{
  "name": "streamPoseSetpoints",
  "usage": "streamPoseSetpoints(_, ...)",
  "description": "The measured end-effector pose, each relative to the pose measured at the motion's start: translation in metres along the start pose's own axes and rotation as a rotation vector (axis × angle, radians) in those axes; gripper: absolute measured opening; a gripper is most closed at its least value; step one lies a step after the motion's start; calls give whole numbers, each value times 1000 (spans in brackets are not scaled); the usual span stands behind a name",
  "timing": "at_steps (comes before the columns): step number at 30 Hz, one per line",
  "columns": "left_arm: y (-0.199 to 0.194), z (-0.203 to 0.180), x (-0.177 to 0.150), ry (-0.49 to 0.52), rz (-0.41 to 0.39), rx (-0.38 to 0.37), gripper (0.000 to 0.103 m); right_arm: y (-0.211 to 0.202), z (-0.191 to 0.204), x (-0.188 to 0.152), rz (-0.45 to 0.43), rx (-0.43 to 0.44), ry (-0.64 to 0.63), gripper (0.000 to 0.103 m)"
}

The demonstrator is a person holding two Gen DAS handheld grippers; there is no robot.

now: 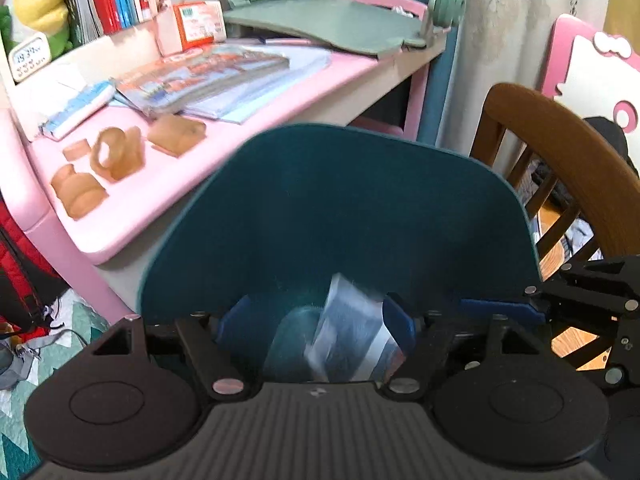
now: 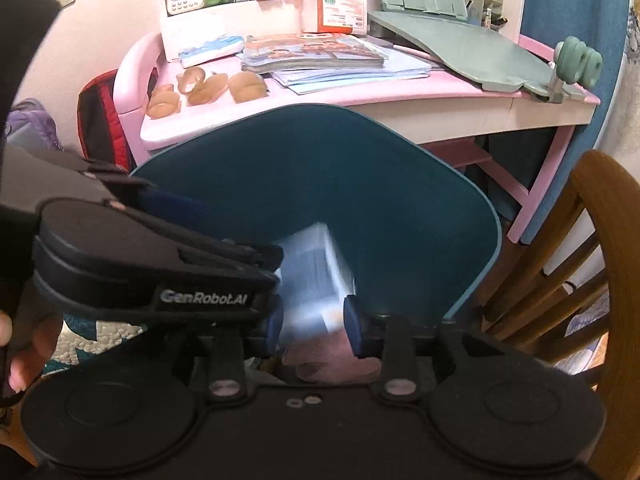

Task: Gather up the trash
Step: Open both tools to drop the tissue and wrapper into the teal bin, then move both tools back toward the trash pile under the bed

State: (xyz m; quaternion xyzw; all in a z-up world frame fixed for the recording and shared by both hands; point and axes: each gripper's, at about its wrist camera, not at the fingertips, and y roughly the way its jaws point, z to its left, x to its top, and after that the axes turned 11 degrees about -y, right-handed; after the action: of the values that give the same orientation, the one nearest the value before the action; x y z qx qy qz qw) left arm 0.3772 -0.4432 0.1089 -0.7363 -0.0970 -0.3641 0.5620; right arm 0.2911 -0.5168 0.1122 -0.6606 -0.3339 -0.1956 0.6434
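Left gripper (image 1: 316, 320) and right gripper (image 2: 314, 320): fingers released, spread apart. A blurred plastic wrapper (image 1: 352, 340) sits loose between them, above the teal bin (image 1: 340, 200).

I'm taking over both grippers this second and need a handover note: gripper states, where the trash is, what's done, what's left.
Left gripper: open, a blurred clear wrapper between its fingers, apparently falling free.
Right gripper: open, the same wrapper in front of it.
Both hover over the teal bin.
Done: the wrapper looks released into the bin.
Left: amber plastic pieces lie on the pink desk; collect them if they count as trash.
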Motion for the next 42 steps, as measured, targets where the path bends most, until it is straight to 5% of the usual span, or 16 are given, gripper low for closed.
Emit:
streamPoseSetpoints(23, -122, 41, -41, -43, -123, -43, 80, -90, 47, 0, -103, 17, -83, 46)
streamPoseSetpoints(42, -213, 200, -151, -264, -185, 85, 86, -89, 193, 8, -153, 244, -268, 47)
